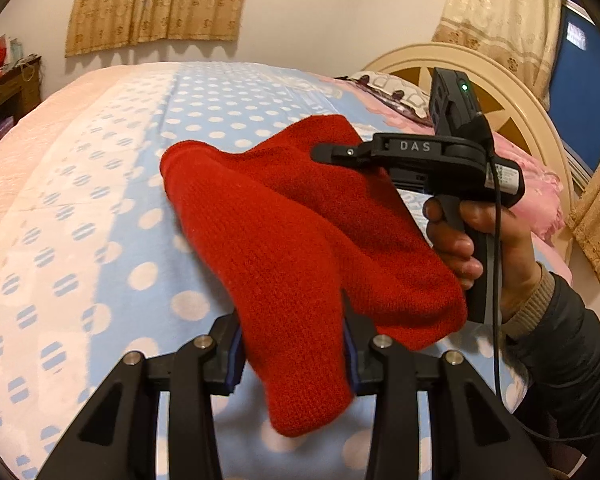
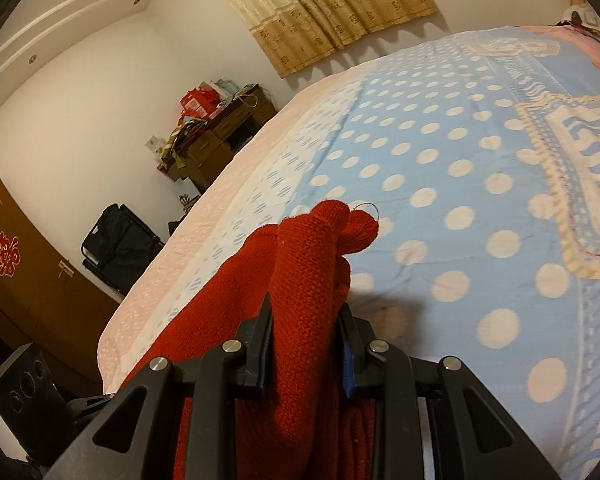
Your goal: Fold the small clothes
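- Two black two-finger grippers share one red knitted garment (image 1: 300,248), which hangs in the air above a bed covered by a pale blue blanket with white polka dots (image 1: 204,120).
- Left gripper (image 1: 294,346): its jaws are pressed in on a fold of the red knit, with blue-lined pads (image 1: 236,354) against the cloth on either side; the fabric droops below the jaws toward the near edge of the left wrist view.
- Right gripper (image 2: 306,344): its jaws likewise pinch a bunched ridge of the same knit, which rises between the fingers and ends in two rounded lumps at the far tip. More of the garment spills down to the left of this gripper.
- Seen from the left wrist camera, the right gripper (image 1: 332,152) reaches in from the right with its fingertip laid against the far part of the garment; the person's right hand (image 1: 484,240) wraps its handle, and a thin black cable (image 1: 498,280) hangs down beside it.
- Far right in that view stand a cream rounded headboard (image 1: 460,60) and pink bedding (image 1: 536,184).
- Beige patterned curtains (image 1: 156,0) hang on the far wall.
- Left in the right wrist view, a dark wooden dresser (image 2: 220,136) stacked with red boxes stands by the wall, with a black bag (image 2: 120,236) nearer.
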Action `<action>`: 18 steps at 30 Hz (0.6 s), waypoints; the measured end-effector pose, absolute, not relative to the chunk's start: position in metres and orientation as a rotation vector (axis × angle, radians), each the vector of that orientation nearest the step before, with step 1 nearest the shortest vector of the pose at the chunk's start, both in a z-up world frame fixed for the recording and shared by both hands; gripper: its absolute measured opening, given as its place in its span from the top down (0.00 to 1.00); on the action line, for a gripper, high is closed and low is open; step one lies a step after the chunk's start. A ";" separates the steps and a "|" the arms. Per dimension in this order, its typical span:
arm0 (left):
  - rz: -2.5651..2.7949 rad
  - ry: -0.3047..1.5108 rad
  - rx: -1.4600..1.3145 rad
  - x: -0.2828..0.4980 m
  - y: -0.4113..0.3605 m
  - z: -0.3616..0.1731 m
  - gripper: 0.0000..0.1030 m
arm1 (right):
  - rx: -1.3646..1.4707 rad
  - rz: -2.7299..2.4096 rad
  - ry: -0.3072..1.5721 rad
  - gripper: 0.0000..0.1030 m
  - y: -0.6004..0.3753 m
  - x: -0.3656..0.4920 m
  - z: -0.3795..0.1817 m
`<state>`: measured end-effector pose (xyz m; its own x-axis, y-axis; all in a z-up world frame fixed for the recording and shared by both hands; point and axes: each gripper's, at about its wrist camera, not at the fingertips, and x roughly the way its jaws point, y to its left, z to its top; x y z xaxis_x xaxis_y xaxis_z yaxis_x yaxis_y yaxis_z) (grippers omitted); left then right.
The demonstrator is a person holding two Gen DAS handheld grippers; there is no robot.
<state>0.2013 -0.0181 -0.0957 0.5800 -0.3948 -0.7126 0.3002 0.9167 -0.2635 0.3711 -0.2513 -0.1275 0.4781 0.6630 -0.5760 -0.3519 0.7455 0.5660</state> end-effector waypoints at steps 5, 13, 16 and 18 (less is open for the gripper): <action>-0.369 0.858 -0.125 0.194 -0.002 -0.096 0.62 | 0.386 0.677 0.879 0.74 -0.227 0.371 -0.126; -0.299 0.837 -0.145 0.180 0.018 -0.094 0.62 | 0.370 0.744 0.887 0.74 -0.179 0.374 -0.121; -0.273 0.829 -0.148 0.178 0.023 -0.093 0.62 | 0.367 0.767 0.885 0.74 -0.163 0.377 -0.118; -0.256 0.824 -0.155 0.176 0.029 -0.092 0.62 | 0.365 0.788 0.883 0.74 -0.147 0.378 -0.115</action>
<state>0.1762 0.0291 -0.0921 0.6511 -0.2847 -0.7036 0.1650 0.9579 -0.2350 0.3780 -0.1475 -0.1147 0.3850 0.7430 -0.5475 -0.4595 0.6688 0.5845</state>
